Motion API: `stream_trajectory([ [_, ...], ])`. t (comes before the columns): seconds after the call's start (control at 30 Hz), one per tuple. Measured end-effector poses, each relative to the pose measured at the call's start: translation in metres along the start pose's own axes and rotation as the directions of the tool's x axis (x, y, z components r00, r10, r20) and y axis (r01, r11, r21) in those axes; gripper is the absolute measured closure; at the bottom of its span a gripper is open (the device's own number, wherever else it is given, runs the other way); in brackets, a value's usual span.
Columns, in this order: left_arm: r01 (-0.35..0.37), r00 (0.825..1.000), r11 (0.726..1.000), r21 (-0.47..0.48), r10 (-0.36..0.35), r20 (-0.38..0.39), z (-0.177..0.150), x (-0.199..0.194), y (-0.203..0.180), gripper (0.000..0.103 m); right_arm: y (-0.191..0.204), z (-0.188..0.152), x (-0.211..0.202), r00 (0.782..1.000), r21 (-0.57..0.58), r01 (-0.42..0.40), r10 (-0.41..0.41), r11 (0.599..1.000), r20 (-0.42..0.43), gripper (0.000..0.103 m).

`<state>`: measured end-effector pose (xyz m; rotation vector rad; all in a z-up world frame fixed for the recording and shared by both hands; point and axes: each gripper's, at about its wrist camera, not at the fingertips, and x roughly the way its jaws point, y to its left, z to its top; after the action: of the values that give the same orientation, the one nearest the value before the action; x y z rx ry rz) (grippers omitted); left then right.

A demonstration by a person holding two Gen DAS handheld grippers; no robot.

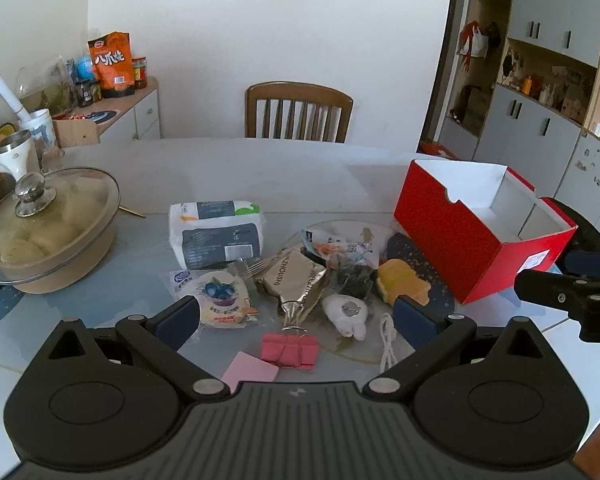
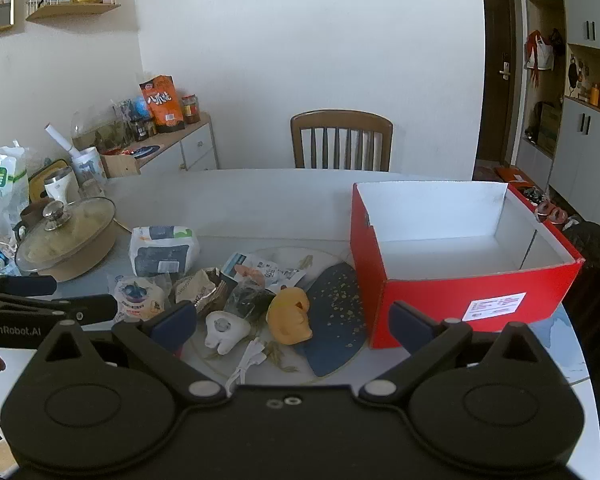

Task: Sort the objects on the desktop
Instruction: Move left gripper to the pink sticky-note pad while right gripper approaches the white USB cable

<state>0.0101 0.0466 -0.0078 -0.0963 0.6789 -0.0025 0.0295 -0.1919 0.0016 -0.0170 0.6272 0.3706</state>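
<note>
Nearest the left wrist camera, the left gripper (image 1: 296, 314) hangs with its two fingers spread wide and nothing between them; just beyond it lie one pink pad (image 1: 250, 371), one pink binder clip (image 1: 289, 350) and one white cable (image 1: 387, 340); the right gripper (image 2: 292, 320) is likewise spread wide and empty, hovering low over the pile, and shows at the right edge of the left view; the pile sits mid-table, partly on a clear round mat (image 2: 260, 354): one blueberry bun (image 1: 220, 298) in its wrapper, one gold foil pouch (image 1: 296, 280), one metal fork (image 1: 248, 269), one printed snack packet (image 1: 342, 246), one dark crinkled packet (image 1: 354, 282), one white plush (image 2: 224, 330), one yellow plush (image 2: 290, 316), and one dark blue speckled sheet (image 2: 334, 322) under the yellow plush; behind the pile stands one tissue pack (image 1: 216, 230); one red box (image 2: 452, 248), open and white inside, stands just right of the pile with nothing visible in it; one lidded pot (image 1: 46, 228) sits at the table's left; the table (image 1: 260, 172) is pale grey and rounded; one wooden chair (image 1: 298, 110) stands at its far side before a white wall; a low cabinet (image 1: 138, 114) on the left bears jars and one orange bag (image 1: 112, 62); grey cupboards (image 1: 540, 120) with open shelves fill the right.
</note>
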Motion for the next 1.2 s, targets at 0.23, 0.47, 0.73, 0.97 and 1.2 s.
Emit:
stream_trajectory([
  [0.23, 0.023, 1.0, 1.0, 0.006, -0.023, -0.018, 0.004, 0.009, 0.01, 0.0, 0.005, 0.003, 0.007, 1.0, 0.02, 0.005, -0.005, 1.0, -0.015, 0.002],
  [0.47, 0.032, 0.999, 0.999, 0.026, -0.031, -0.034, 0.005, 0.02, 0.024, 0.0, 0.015, 0.006, 0.016, 1.0, 0.022, 0.016, -0.015, 1.0, -0.022, 0.004],
  [0.73, 0.049, 0.997, 0.995, 0.084, -0.044, -0.06, -0.008, 0.041, 0.043, 0.0, 0.029, 0.002, 0.043, 0.998, -0.015, 0.033, -0.033, 0.999, -0.054, 0.004],
  [0.97, 0.079, 0.991, 0.978, 0.194, -0.055, -0.122, -0.029, 0.066, 0.048, 0.0, 0.037, -0.011, 0.076, 0.991, -0.035, 0.049, -0.053, 0.998, -0.126, 0.007],
  [1.2, 0.112, 0.982, 0.961, 0.254, -0.069, -0.173, -0.048, 0.087, 0.049, 0.0, 0.046, -0.029, 0.103, 0.976, -0.074, 0.059, -0.073, 0.996, -0.203, 0.011],
])
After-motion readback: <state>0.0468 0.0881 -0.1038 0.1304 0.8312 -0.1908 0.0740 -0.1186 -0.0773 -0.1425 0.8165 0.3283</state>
